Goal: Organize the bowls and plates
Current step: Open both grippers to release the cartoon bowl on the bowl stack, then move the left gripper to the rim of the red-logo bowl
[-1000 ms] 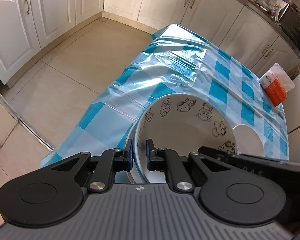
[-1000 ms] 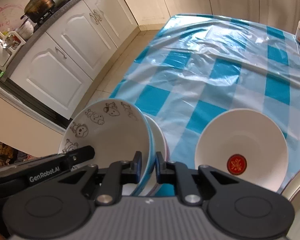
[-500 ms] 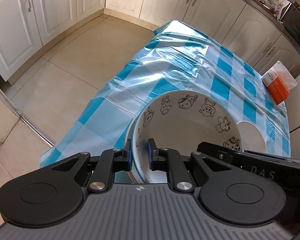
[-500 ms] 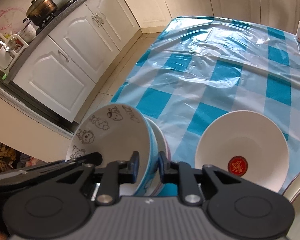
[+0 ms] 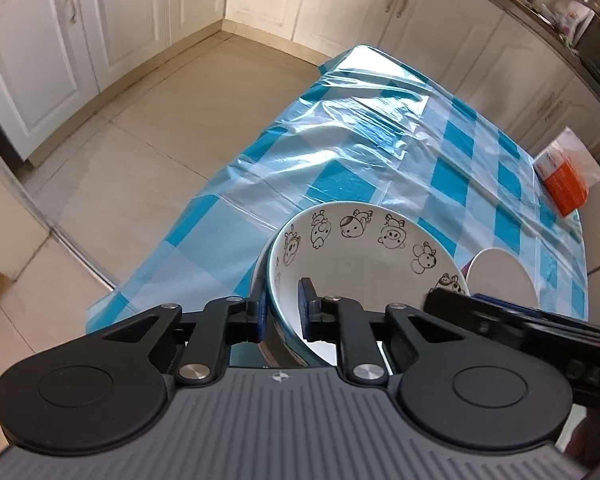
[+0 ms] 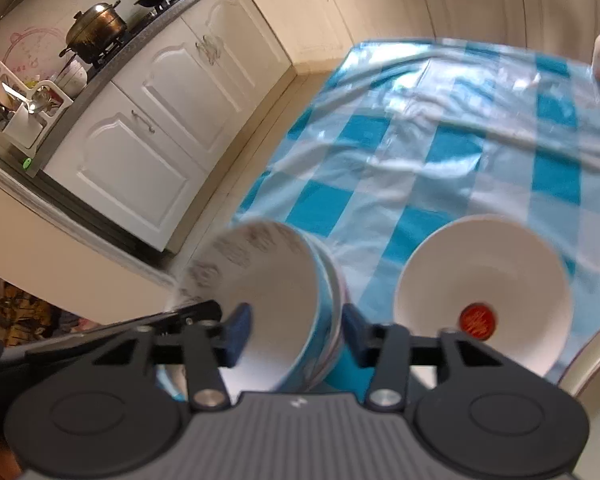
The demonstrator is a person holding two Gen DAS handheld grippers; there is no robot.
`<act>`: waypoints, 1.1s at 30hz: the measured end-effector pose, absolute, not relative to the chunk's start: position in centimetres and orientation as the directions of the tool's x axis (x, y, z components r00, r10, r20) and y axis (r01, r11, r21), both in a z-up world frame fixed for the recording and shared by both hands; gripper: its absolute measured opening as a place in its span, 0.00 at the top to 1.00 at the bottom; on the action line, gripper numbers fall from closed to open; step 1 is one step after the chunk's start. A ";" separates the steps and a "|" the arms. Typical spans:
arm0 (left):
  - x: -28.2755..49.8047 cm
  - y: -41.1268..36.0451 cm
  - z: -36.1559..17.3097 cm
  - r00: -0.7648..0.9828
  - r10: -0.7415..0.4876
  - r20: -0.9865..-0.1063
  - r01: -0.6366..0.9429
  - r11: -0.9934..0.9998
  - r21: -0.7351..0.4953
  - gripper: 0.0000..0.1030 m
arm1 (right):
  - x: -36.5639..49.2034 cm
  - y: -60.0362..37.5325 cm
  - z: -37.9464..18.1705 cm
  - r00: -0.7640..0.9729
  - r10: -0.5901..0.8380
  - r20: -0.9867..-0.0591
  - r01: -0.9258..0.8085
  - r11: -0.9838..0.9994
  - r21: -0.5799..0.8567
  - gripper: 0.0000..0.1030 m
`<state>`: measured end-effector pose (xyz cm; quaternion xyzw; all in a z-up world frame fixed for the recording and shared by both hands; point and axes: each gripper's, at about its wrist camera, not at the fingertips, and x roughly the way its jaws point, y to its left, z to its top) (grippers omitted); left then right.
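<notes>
A white bowl with cartoon animals (image 5: 364, 264) and a blue outside sits nested on another bowl at the near edge of the table. My left gripper (image 5: 283, 308) straddles its near rim, its jaws a little apart. In the right wrist view the same bowl (image 6: 268, 292) is between my right gripper's (image 6: 296, 332) wide-open jaws. A plain white bowl with a red sticker (image 6: 484, 292) sits to its right; it also shows in the left wrist view (image 5: 500, 276).
The table wears a blue-and-white checked cloth (image 5: 380, 152) under clear plastic. An orange-and-white packet (image 5: 564, 176) lies at the far right edge. A pale plate rim (image 6: 592, 356) shows at the right. White cabinets (image 6: 172, 92) and tiled floor (image 5: 140, 152) surround the table.
My right gripper's jaws have opened wide off the cartoon bowl's rim. My left gripper's jaws have parted slightly. Both views have shifted a little; the right view is blurred.
</notes>
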<state>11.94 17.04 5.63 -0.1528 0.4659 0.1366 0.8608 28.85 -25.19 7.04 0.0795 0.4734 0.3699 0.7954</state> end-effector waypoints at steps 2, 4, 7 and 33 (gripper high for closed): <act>12.0 17.0 5.7 0.526 0.099 -0.845 -0.379 0.917 -0.129 0.83 | 28.9 -25.8 7.6 0.295 0.668 -0.684 -0.523 0.712 0.469 0.46; 11.9 16.9 5.8 0.528 0.108 -0.842 -0.380 0.917 -0.121 0.83 | 28.9 -26.7 7.8 0.312 0.668 -0.676 -0.519 0.716 0.467 0.41; 11.8 16.8 5.9 0.527 0.112 -0.843 -0.382 0.916 -0.118 0.82 | 29.4 -28.4 7.7 0.330 0.663 -0.672 -0.495 0.728 0.475 0.37; 10.1 14.2 9.6 0.584 0.180 -0.791 -0.340 0.940 -0.037 0.30 | 27.2 -41.2 7.3 0.460 0.592 -0.662 -0.354 0.806 0.474 0.24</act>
